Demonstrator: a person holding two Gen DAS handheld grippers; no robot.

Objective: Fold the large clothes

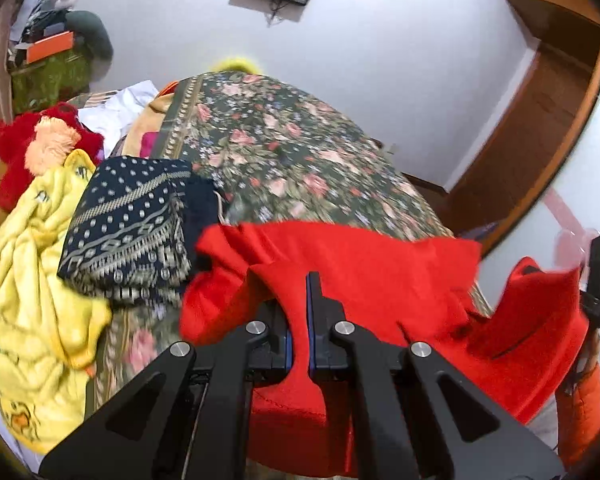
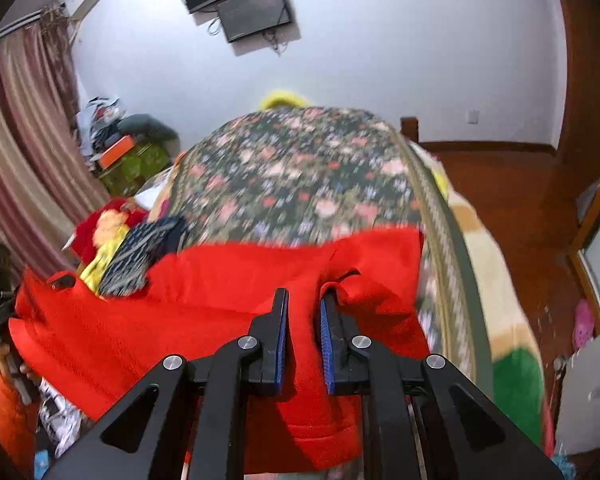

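The red garment (image 1: 364, 264) is matt knitted cloth with a slightly rough face. The floral bedspread (image 1: 284, 148) is smooth printed cloth. The yellow blanket (image 1: 32, 264) looks soft and fleecy. The left gripper (image 1: 299, 320) is matt black plastic with shiny metal pins.

We can read no text, label, brand or number anywhere; the marks on the yellow blanket (image 1: 32, 264) are printed pictures, too blurred for us to make out.
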